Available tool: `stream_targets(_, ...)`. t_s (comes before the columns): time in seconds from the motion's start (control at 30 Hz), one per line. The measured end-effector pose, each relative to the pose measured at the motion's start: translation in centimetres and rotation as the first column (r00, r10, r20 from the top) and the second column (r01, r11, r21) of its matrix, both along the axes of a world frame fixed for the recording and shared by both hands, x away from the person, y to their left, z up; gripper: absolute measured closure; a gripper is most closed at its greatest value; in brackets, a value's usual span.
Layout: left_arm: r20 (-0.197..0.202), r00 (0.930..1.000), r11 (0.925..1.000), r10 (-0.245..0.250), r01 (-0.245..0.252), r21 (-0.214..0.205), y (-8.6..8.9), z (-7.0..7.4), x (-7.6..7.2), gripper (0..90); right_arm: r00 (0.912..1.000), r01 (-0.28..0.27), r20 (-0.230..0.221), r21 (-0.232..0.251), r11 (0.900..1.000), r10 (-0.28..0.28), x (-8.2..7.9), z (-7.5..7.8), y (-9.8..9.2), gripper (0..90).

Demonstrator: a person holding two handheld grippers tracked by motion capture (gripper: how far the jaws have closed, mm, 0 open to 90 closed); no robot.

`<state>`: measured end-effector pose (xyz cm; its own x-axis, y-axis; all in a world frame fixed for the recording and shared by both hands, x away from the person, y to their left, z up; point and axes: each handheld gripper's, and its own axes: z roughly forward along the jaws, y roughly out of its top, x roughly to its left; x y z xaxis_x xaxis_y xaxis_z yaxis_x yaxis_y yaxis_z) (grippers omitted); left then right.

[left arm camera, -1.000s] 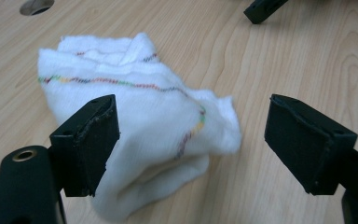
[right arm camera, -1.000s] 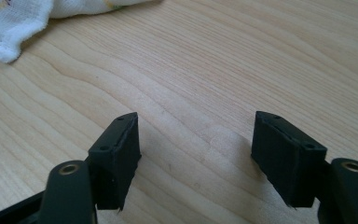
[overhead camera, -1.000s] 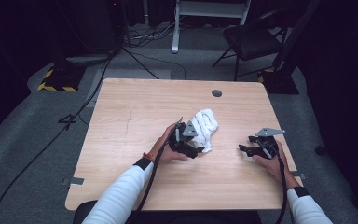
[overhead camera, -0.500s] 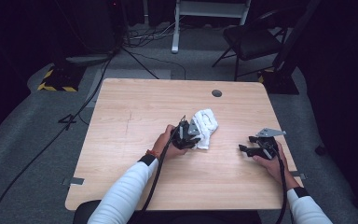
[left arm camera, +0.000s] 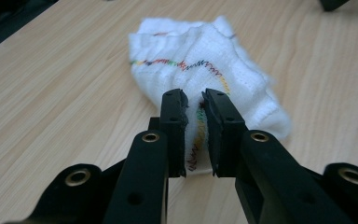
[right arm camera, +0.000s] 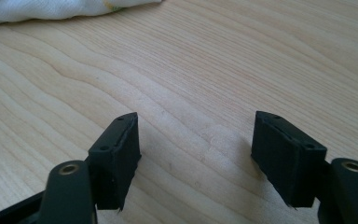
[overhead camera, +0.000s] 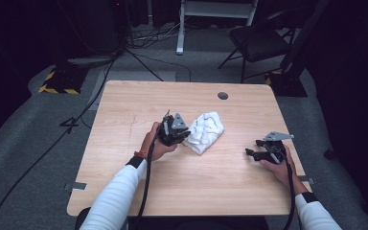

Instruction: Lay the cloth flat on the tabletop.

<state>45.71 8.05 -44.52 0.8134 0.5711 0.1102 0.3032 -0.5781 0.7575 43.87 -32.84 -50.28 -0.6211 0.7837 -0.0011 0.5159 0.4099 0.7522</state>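
Gripping step under way: left gripper (left arm camera: 195, 135) jaws have just been closing, apparently pinching the cloth (left arm camera: 205, 79) edge. Right gripper (right arm camera: 196, 154) rests wide open, empty. Next: lift to unfold.

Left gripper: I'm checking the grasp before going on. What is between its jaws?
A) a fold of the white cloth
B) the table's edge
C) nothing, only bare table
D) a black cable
A: in the left gripper view the left gripper has its jaws nearly together, having just closed on a fold of the white cloth with coloured stitching.
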Motion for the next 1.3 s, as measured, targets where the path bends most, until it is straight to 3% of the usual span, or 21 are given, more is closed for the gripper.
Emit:
stream_targets(0.2, -0.075, 0.9958, 0.9986, 0.053, -0.052, 0.01, 3.0, -1.2, 0.9, 78.9, 1.0, 0.001, -0.001, 0.001, 1.0, -0.001, 0.0, 0.0, 0.0, 32.5)
stream_targets(0.3, -0.094, 0.9918, 0.9961, 0.086, -0.084, 0.028, 4.5, -1.8, 1.1, 76.8, 1.0, 0.002, -0.001, -0.002, 1.0, -0.002, 0.1, 0.0, 0.1, 32.4)
stream_targets(0.5, -0.091, 0.9862, 0.9883, 0.138, -0.131, 0.078, 6.4, -2.3, 1.0, 69.7, 0.9999, 0.01, -0.002, -0.03, 0.9995, -0.01, 0.4, 0.3, 0.6, 34.9)
stream_targets(0.57, -0.096, 0.9838, 0.9868, 0.151, -0.145, 0.072, 6.8, -2.5, 1.0, 66.6, 1.0, -0.001, 0.003, -0.048, 0.9988, 0.001, 0.5, 0.5, 1.2, 35.6)
stream_targets(0.73, -0.095, 0.9834, 0.9874, 0.155, -0.151, 0.047, 6.6, -2.5, 1.0, 52.5, 0.9972, -0.066, 0.031, -0.036, 0.9971, 0.068, 0.8, 1.7, 3.7, 38.2)
stream_targets(0.8, -0.08, 0.9835, 0.9856, 0.162, -0.158, 0.06, 6.1, -2.5, 0.9, 45.7, 0.994, -0.095, 0.053, -0.014, 0.9954, 0.096, 0.9, 2.4, 4.9, 40.3)
stream_targets(0.9, -0.072, 0.9845, 0.9865, 0.16, -0.157, 0.046, 5.6, -2.7, 1.1, 39.9, 0.9891, -0.134, 0.062, 0.007, 0.9909, 0.134, 1.2, 3.0, 6.6, 42.1)
stream_targets(0.93, -0.076, 0.9847, 0.987, 0.157, -0.154, 0.047, 5.1, -2.9, 1.5, 35.9, 0.9833, -0.168, 0.072, 0.01, 0.9857, 0.167, 1.3, 3.4, 8.3, 43.0)
stream_targets(0.97, -0.076, 0.9847, 0.987, 0.157, -0.154, 0.047, 5.1, -2.9, 1.5, 32.2, 0.9833, -0.168, 0.072, 0.01, 0.9857, 0.167, 1.3, 3.4, 8.3, 43.0)
stream_targets(1.0, -0.078, 0.9851, 0.9873, 0.153, -0.149, 0.054, 4.6, -3.1, 1.8, 29.5, 0.9761, -0.206, 0.074, 0.007, 0.9786, 0.205, 1.3, 3.6, 10.0, 43.0)
stream_targets(1.03, -0.078, 0.9851, 0.9873, 0.153, -0.149, 0.054, 4.6, -3.1, 1.8, 29.5, 0.9761, -0.206, 0.074, 0.007, 0.9786, 0.205, 1.3, 3.6, 10.0, 43.0)
stream_targets(1.07, -0.076, 0.9863, 0.988, 0.147, -0.142, 0.061, 4.2, -3.2, 2.0, 29.2, 0.9673, -0.243, 0.078, 0.012, 0.97, 0.241, 1.3, 3.8, 11.6, 42.8)
stream_targets(1.1, -0.081, 0.9864, 0.9883, 0.143, -0.139, 0.063, 4.1, -3.3, 2.2, 29.2, 0.9644, -0.255, 0.077, 0.015, 0.9669, 0.253, 1.3, 3.8, 12.1, 42.7)
stream_targets(1.2, -0.058, 0.9845, 0.9819, 0.166, -0.159, 0.102, 3.9, -3.7, 2.6, 33.5, 0.9538, -0.292, 0.079, 0.013, 0.9564, 0.29, 1.3, 3.7, 13.9, 43.5)
stream_targets(1.27, -0.057, 0.985, 0.9826, 0.162, -0.156, 0.101, 4.0, -3.8, 2.8, 35.6, 0.952, -0.298, 0.074, 0.01, 0.9544, 0.297, 1.3, 3.5, 14.4, 43.9)
stream_targets(1.3, -0.091, 0.9827, 0.9841, 0.162, -0.154, 0.089, 4.1, -4.0, 3.2, 37.2, 0.9489, -0.308, 0.065, -0.021, 0.9511, 0.309, 1.4, 3.0, 15.5, 44.0)
